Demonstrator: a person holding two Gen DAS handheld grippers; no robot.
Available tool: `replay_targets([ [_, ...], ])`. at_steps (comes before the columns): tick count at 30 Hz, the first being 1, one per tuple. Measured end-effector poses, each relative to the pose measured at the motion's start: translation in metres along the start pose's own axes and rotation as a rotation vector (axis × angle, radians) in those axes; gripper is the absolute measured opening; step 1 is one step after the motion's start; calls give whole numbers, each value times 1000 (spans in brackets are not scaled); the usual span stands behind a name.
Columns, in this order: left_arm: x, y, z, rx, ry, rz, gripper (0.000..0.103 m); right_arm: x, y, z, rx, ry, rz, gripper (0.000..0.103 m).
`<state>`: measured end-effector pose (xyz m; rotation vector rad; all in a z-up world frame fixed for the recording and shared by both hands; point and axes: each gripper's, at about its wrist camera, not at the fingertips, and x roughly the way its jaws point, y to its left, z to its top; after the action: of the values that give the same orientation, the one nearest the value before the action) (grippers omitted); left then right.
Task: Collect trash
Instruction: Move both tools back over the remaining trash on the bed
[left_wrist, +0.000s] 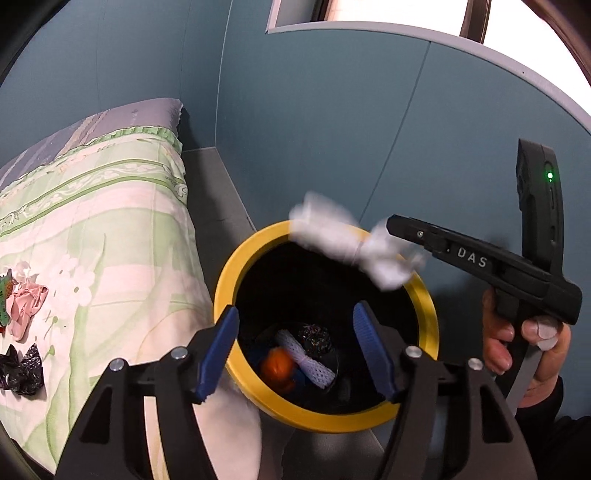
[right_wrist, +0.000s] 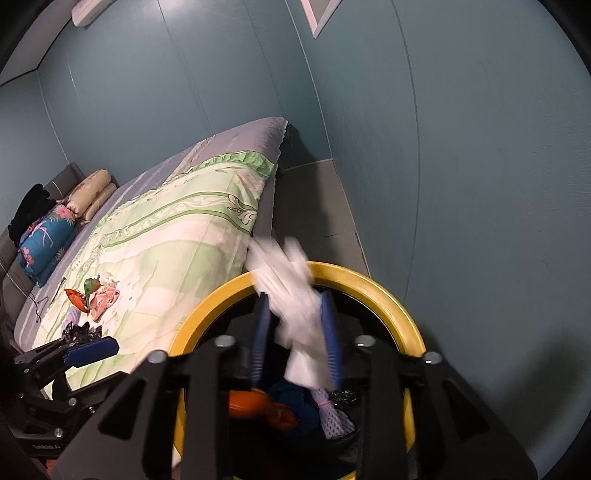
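Observation:
A black trash bin with a yellow rim (left_wrist: 236, 258) stands on the floor beside the bed; it also shows in the right wrist view (right_wrist: 369, 277). Inside lie an orange wad (left_wrist: 277, 363), a white mesh sleeve (left_wrist: 306, 360) and a dark crumpled wrapper (left_wrist: 314, 338). My right gripper (right_wrist: 295, 343) is shut on a white crumpled tissue (right_wrist: 295, 295) and holds it over the bin; the tissue shows blurred in the left wrist view (left_wrist: 343, 240). My left gripper (left_wrist: 295, 354) is open and empty above the bin's near rim.
More trash lies on the green floral bedspread (left_wrist: 122, 221): a pink wad (left_wrist: 24, 306), a black crumpled wrapper (left_wrist: 22, 369), and an orange wrapper (right_wrist: 75, 297). Pillows (right_wrist: 48, 240) sit at the bed's head. A blue wall (left_wrist: 369, 129) stands behind the bin.

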<state>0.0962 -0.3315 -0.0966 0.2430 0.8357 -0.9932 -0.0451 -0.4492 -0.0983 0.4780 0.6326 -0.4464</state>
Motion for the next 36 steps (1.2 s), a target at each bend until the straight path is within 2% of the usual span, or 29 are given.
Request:
replay_targets([
  [13,-39,43,4,-72,-83,94,63,-20,10,8,-17,-81,20,29],
  [19,-67,67,3,-102,-129,155,63,-28,28,14,-54,-112,66,29],
  [26,-98,97,2,-129,-159,255,70,-35,69,20,-146,-143,146,33],
  [28,-109,110,0,-149,-170,289,73,-37,82,23,-169,-154,175,38],
  [32,-134,138,-8,-191,-188,354,75,-38,110,27,-220,-167,222,40],
  [34,-146,152,-12,-215,-200,389,78,-38,124,28,-246,-172,250,46],
  [36,-158,166,-16,-239,-212,431,79,-36,140,28,-276,-176,278,47],
])
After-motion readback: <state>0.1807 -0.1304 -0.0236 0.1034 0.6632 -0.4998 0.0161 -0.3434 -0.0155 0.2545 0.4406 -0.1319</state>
